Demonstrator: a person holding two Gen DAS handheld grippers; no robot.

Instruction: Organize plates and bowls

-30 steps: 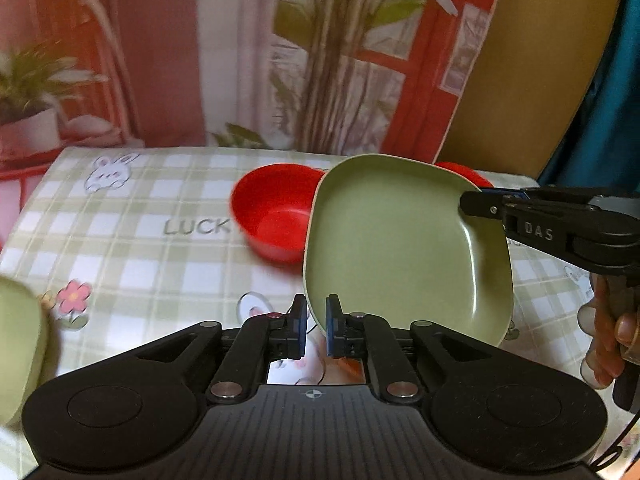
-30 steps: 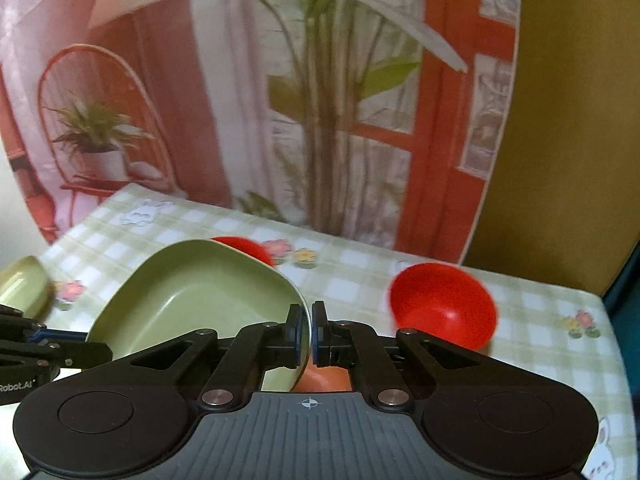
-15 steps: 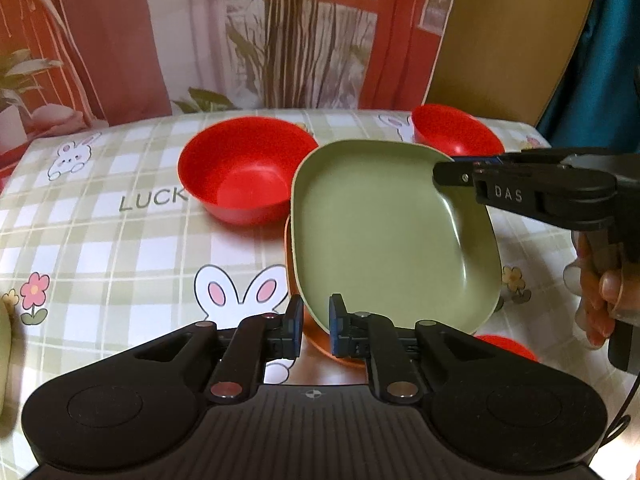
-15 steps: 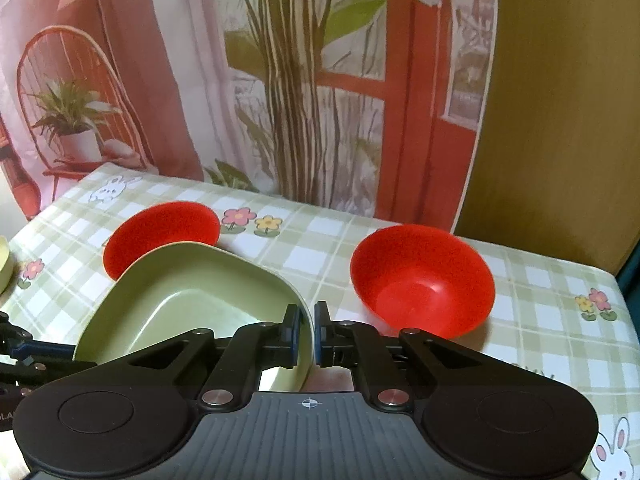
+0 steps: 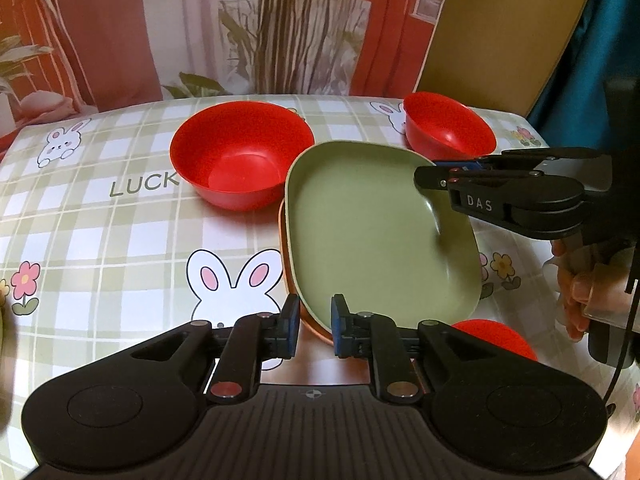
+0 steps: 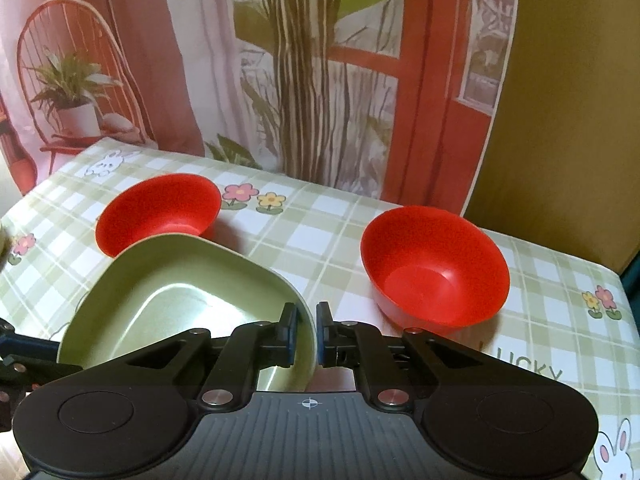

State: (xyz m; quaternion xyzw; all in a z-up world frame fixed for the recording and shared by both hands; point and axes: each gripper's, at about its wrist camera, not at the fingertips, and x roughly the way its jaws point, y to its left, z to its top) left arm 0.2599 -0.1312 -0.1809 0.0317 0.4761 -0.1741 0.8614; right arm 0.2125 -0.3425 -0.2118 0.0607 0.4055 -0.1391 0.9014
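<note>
Opening jaws, left: the left gripper [image 5: 316,320] is being spread. The near corner of the green plate [image 5: 372,232] lies between the pads, and a gap shows at the left pad, so the rim is no longer pinched.
Jaws, right: the right gripper [image 6: 306,328] is set narrowly about the plate's rim at its 3 o'clock edge. The rim fills nearly all the gap and is judged to be lightly pinched.
Change: a second ago the green plate was held tilted and clear of the worktop [image 5: 120,248] by both grippers. It has since been lowered and levelled.
Meaning: the stacking step is judged all but done, with only the release and withdrawal left. The bowls remain to be gathered.
Plate position: the plate is laid on an orange plate [image 5: 283,248], of which only a thin rim shows at 9 o'clock.
Plate look: it is a rounded square, matt olive green with a raised lip and an empty inside, and it sits slightly off-centre on the plate beneath.
Surroundings: one red bowl [image 5: 240,156] stands at 11 o'clock of the plate, just beside it. A second red bowl [image 5: 448,128] stands at 1 o'clock. A red rounded piece [image 5: 496,338] is seen at 5 o'clock but cannot be identified.
</note>
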